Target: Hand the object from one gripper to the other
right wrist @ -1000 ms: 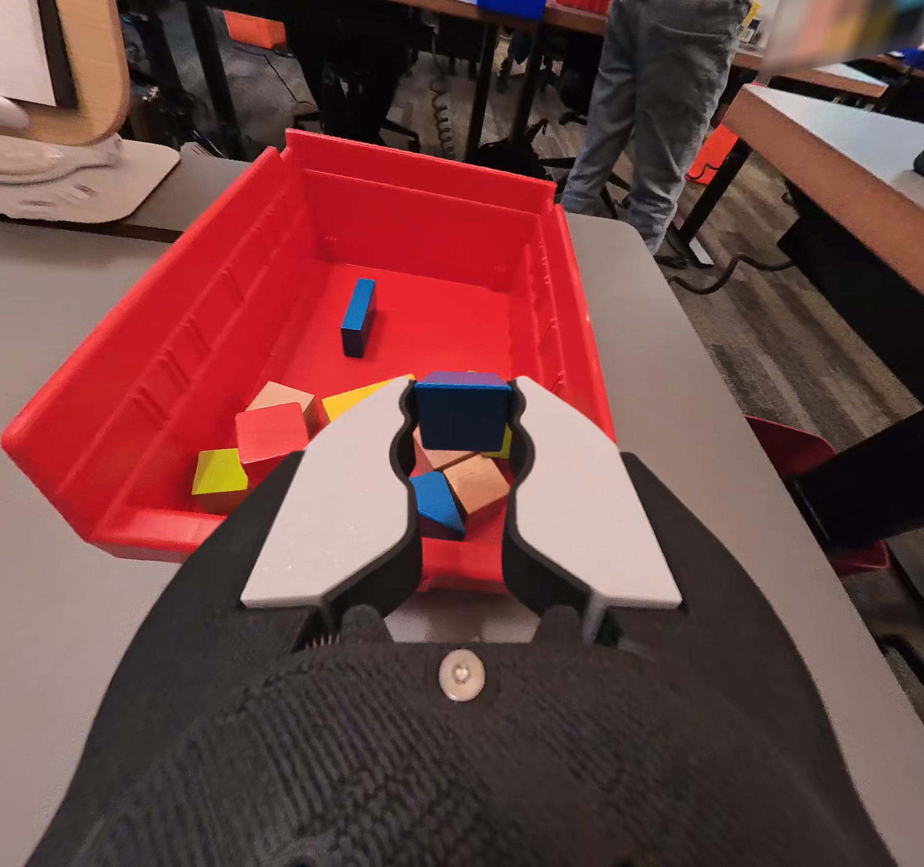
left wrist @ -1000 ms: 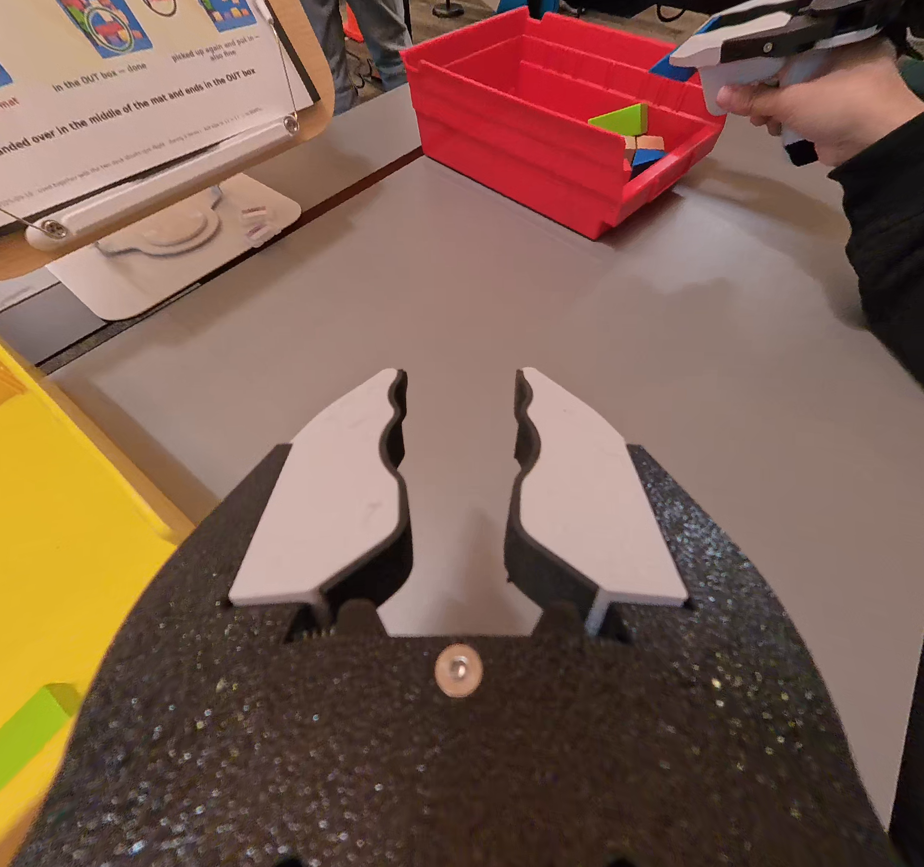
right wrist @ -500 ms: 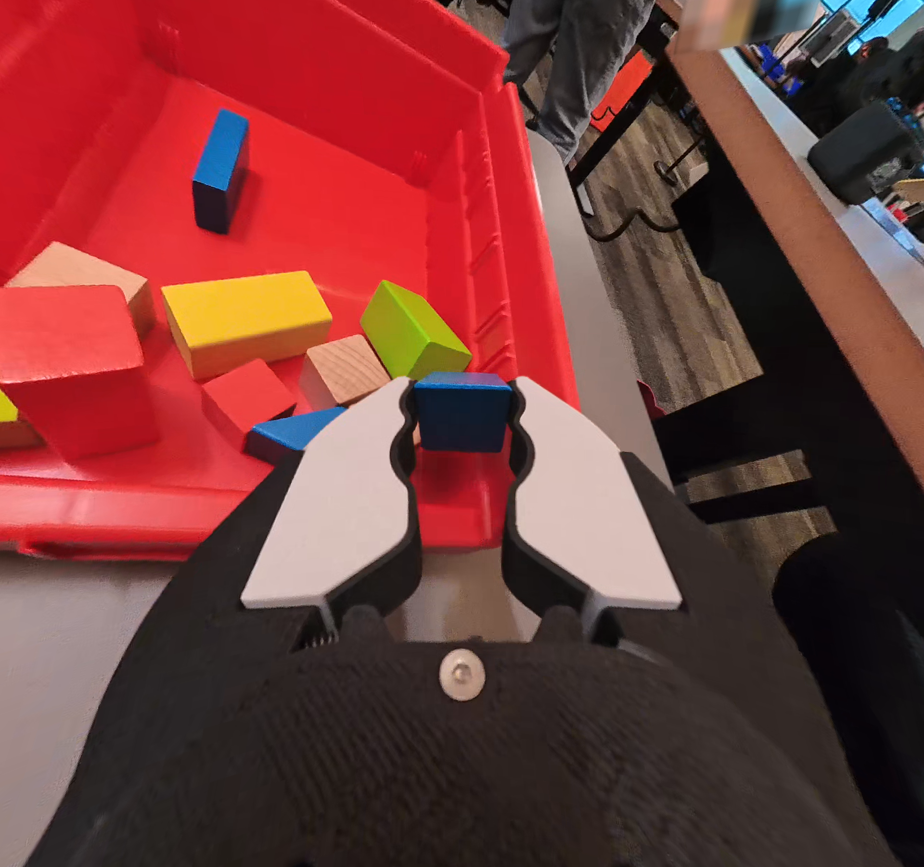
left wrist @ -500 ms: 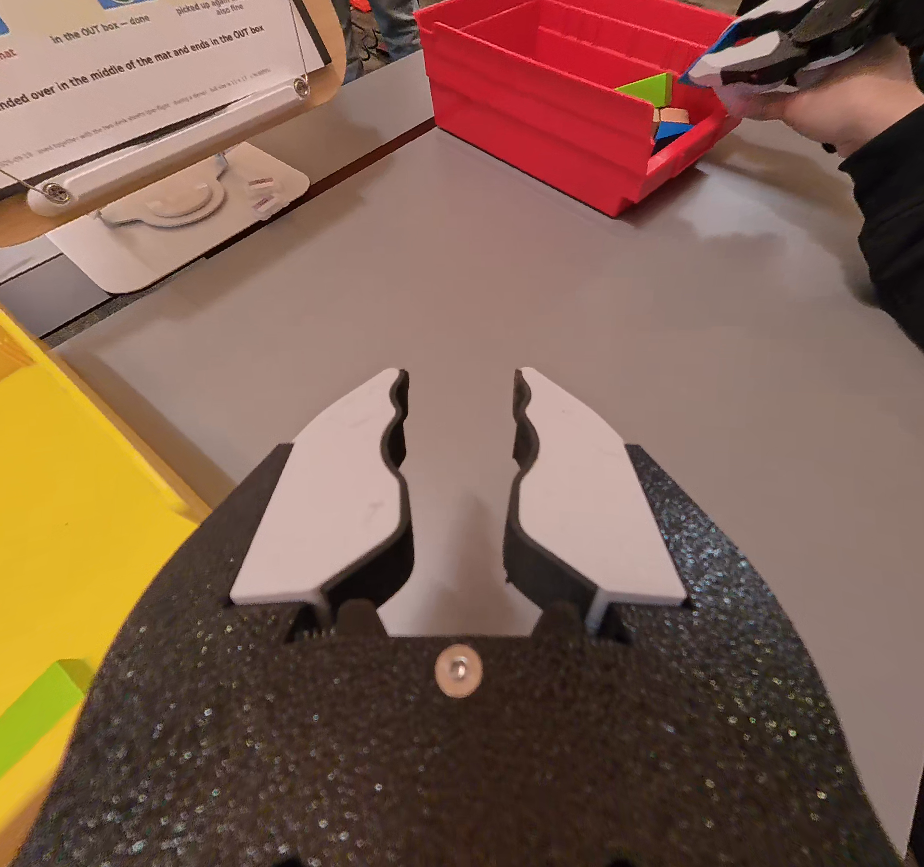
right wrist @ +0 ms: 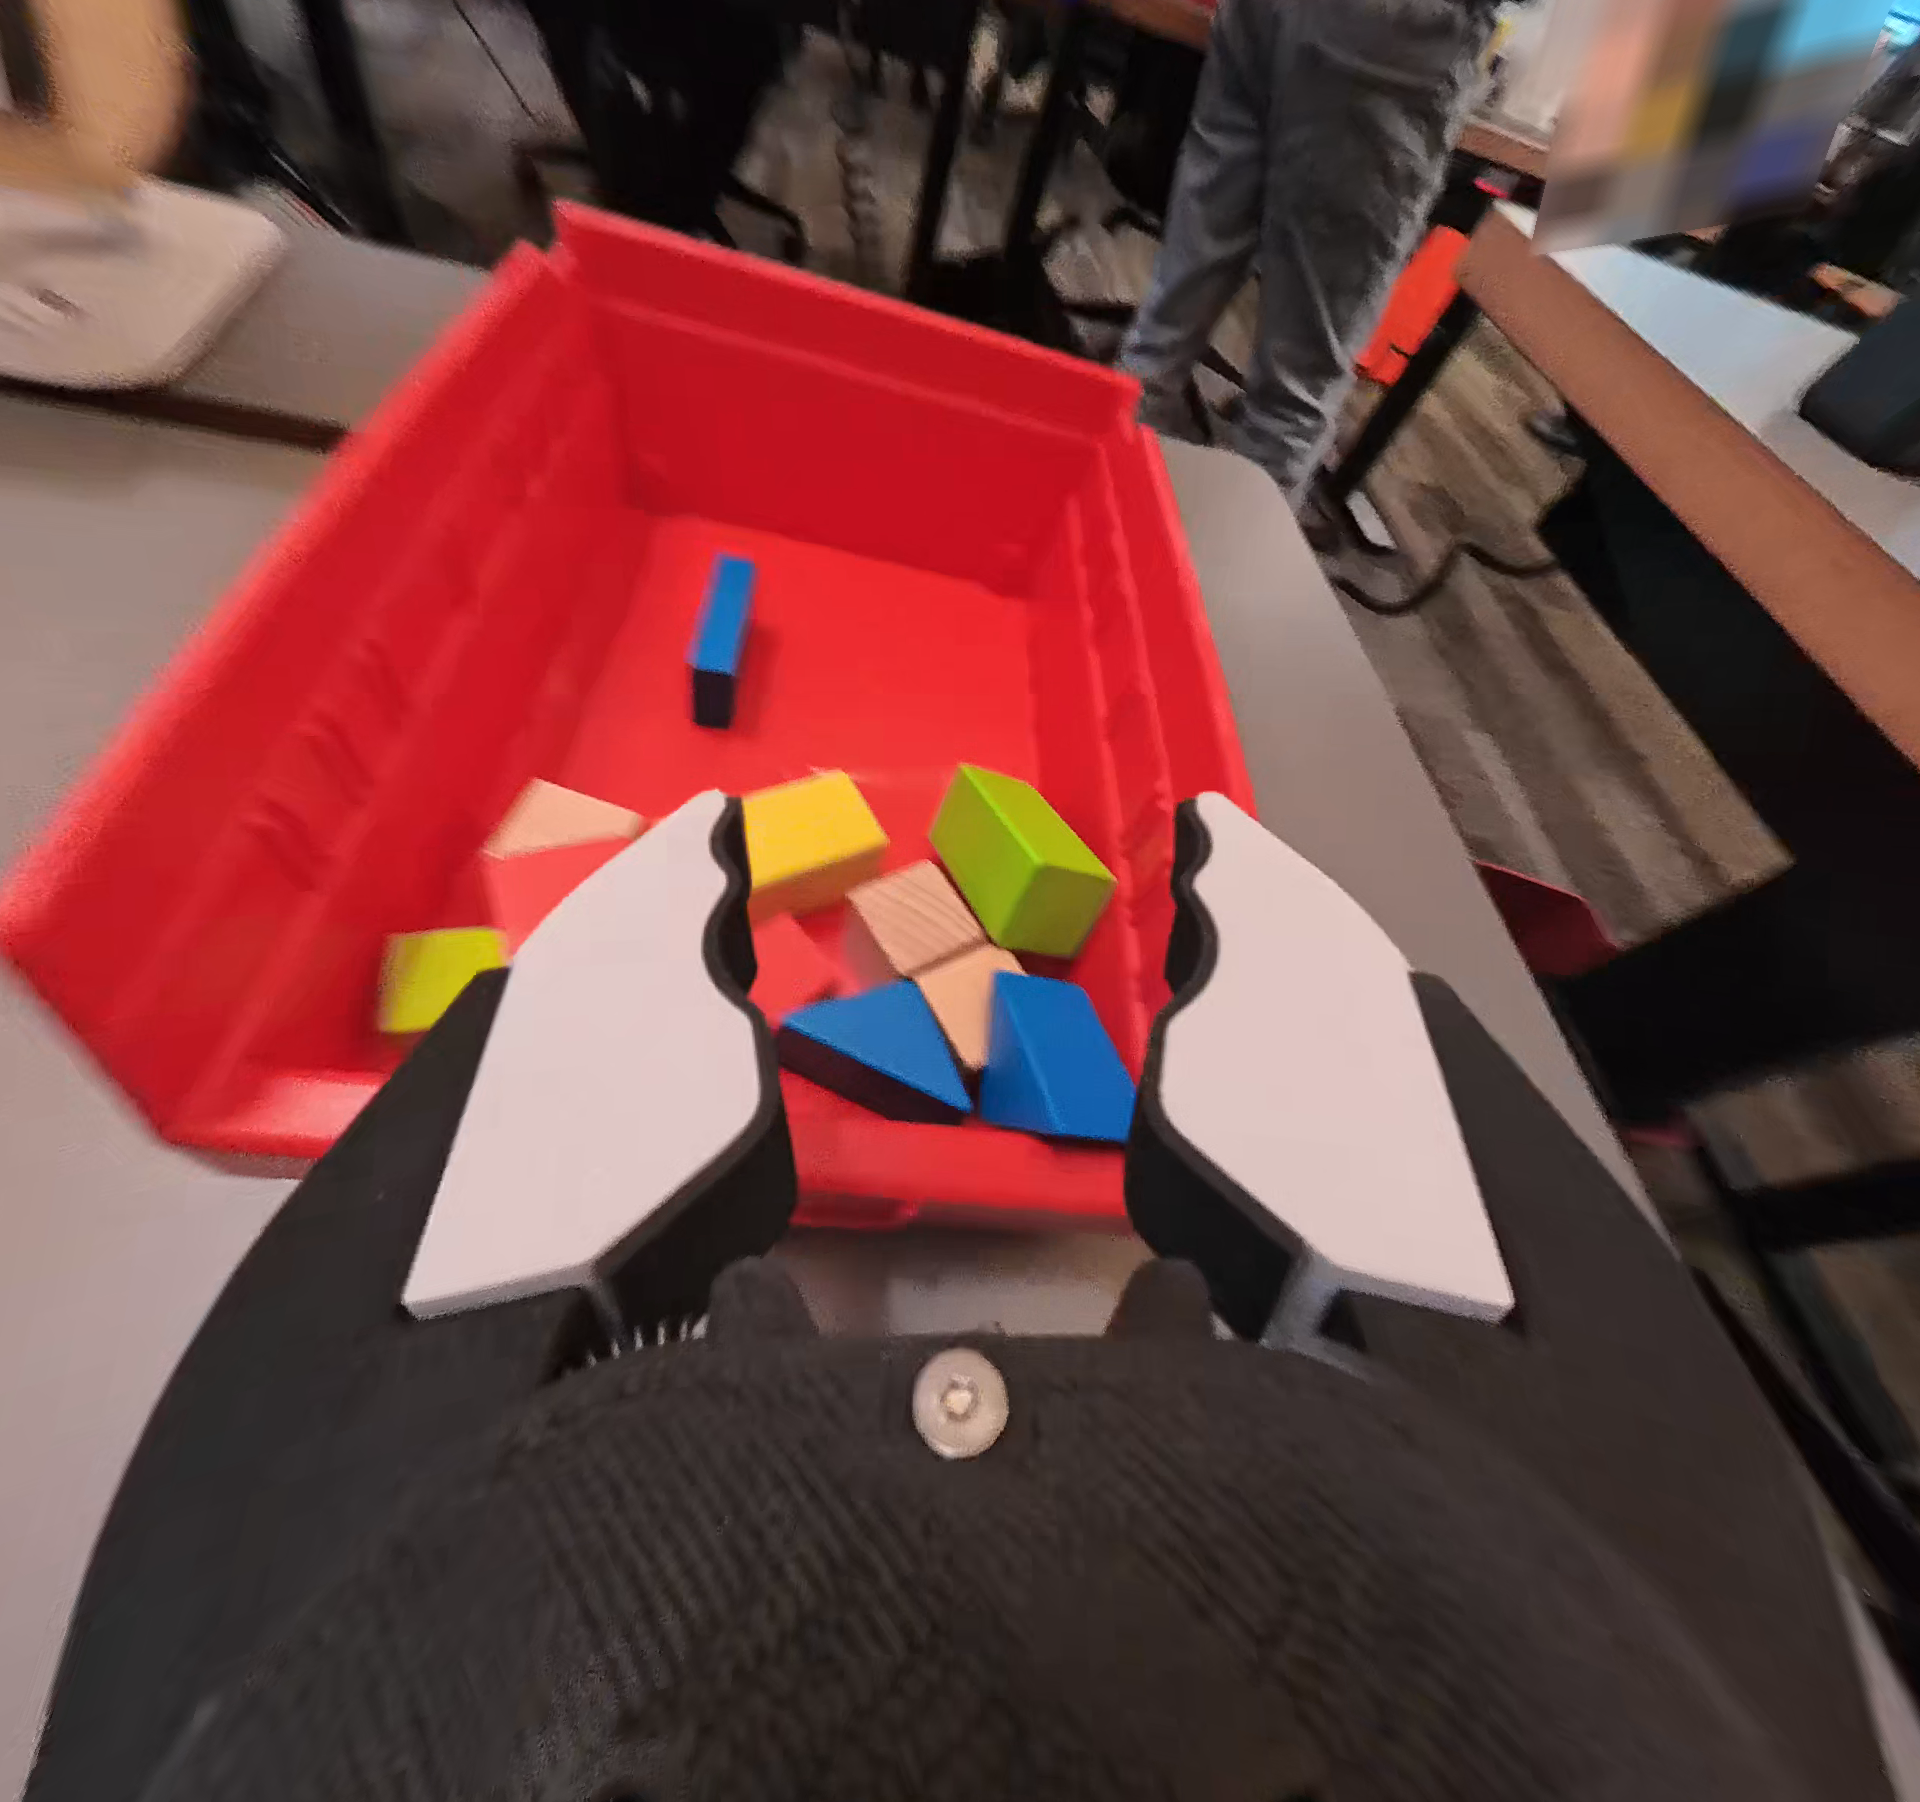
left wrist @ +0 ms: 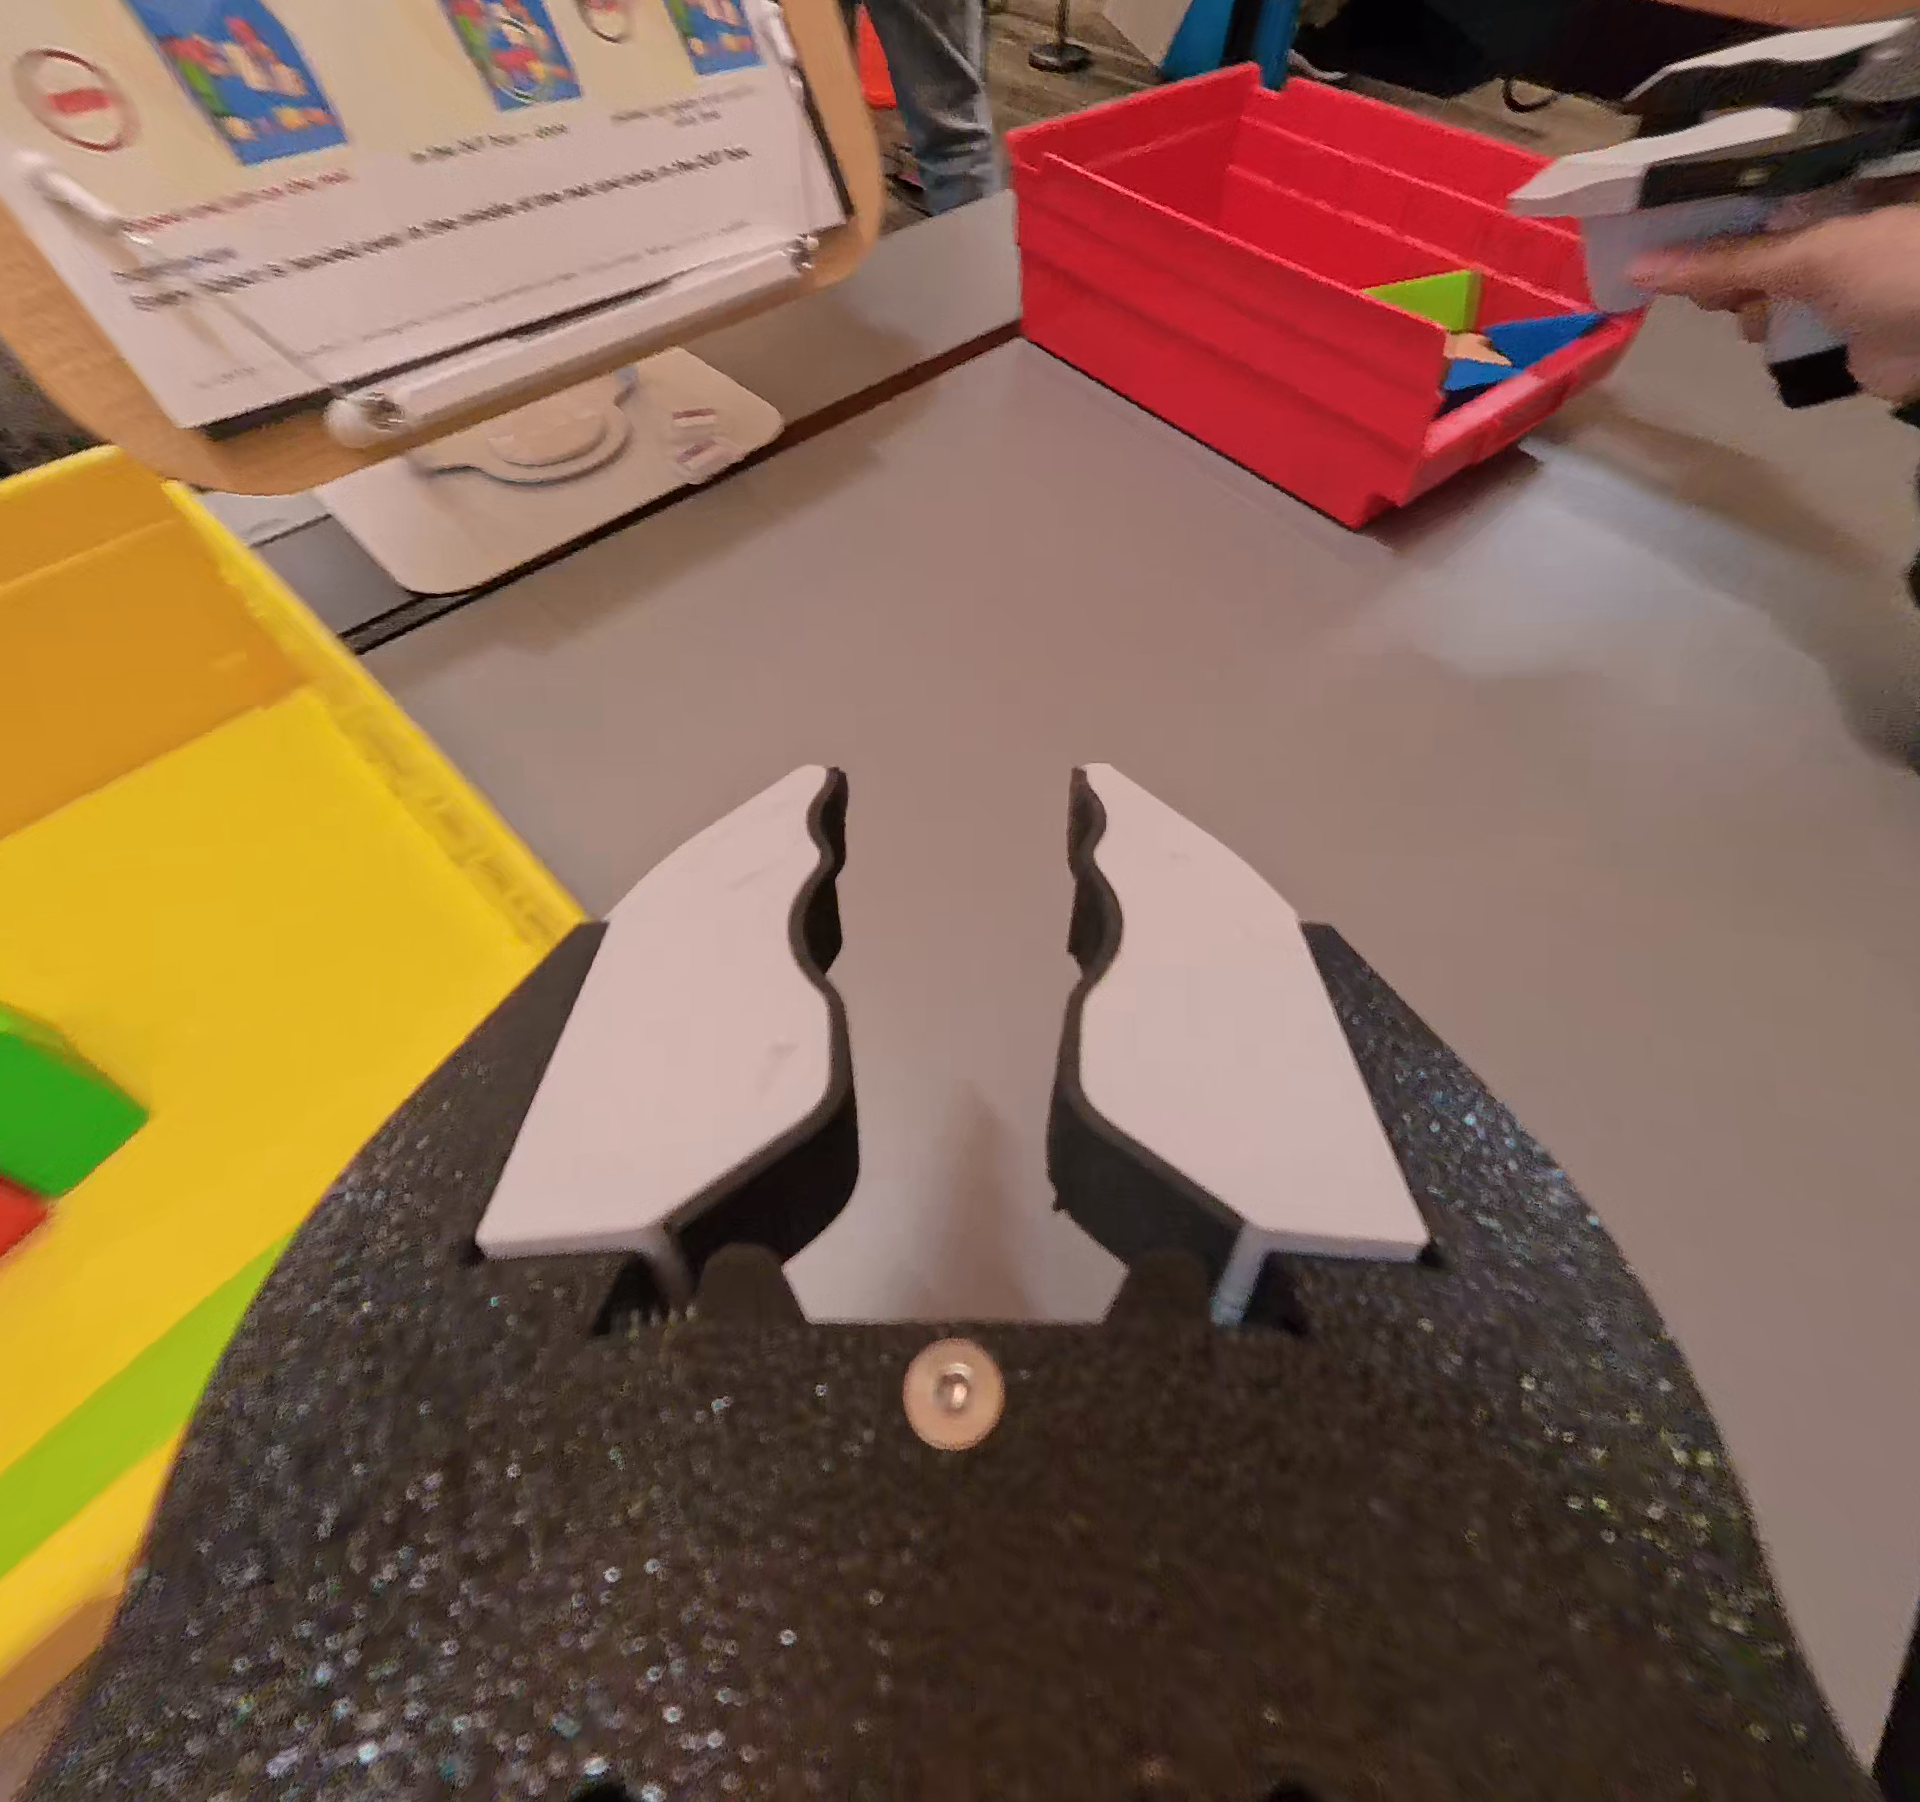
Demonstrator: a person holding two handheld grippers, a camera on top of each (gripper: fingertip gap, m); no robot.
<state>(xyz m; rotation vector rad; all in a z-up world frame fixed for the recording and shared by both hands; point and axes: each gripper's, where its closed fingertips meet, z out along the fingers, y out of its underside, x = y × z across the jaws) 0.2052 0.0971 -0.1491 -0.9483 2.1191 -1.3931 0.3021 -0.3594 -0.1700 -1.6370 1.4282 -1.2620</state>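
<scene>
Both grippers hold nothing: right gripper (right wrist: pixel 956 817) spread wide above red bin (right wrist: pixel 312 609), left gripper (left wrist: pixel 956 786) partly open over grey table (left wrist: pixel 1351 765). Blue block (right wrist: pixel 1055 1056) lies in bin's near corner.

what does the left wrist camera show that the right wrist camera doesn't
Only the left wrist view shows the yellow bin, the instruction board and the open, bare left gripper. Only the right wrist view shows the lone blue bar, the yellow block and a standing person's legs. Both show the red bin, the grey table and the open right gripper.
</scene>
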